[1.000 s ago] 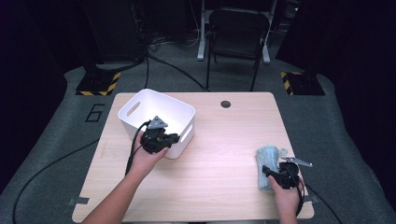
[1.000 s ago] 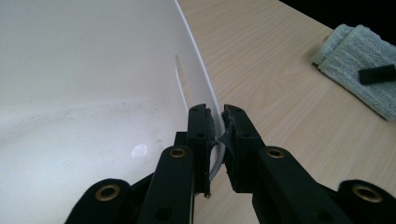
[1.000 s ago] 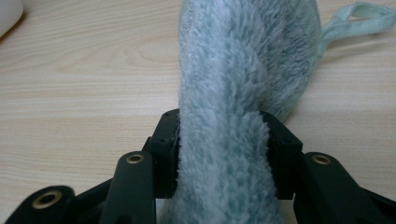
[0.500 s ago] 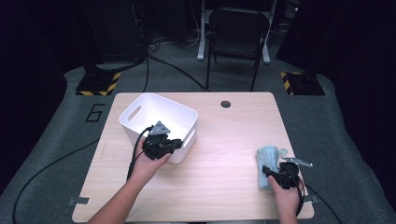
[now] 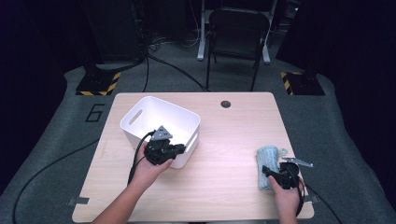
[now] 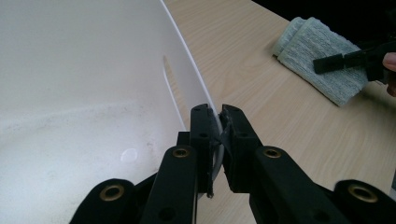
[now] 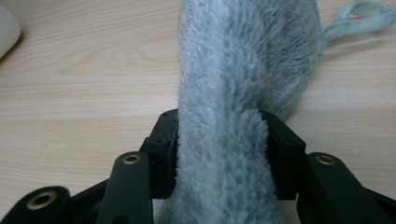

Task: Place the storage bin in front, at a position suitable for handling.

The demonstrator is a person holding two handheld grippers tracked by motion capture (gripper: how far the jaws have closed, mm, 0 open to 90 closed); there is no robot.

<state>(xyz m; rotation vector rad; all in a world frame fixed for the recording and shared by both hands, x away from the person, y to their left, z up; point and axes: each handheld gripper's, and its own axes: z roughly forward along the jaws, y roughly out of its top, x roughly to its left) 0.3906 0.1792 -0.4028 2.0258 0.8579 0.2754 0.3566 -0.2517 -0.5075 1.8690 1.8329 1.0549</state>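
light wooden table [image 5: 224, 135] with a round dark grommet [image 5: 225, 104] near its far edge. grey carpeted floor [image 5: 336, 140] marked with a "6" [image 5: 95, 112]. black chair [image 5: 237, 32] beyond the table. two black-and-yellow striped bases [image 5: 98, 84], with black cables [image 5: 173, 67] trailing across the floor. surroundings dark.

A white plastic bin [image 5: 159, 119] with slot handles is set upright on the left half of the wooden table [image 5: 233, 140], its near wall pinched. A pale green folded towel [image 5: 267, 158] is laid near the table's right edge, well apart from the bin.
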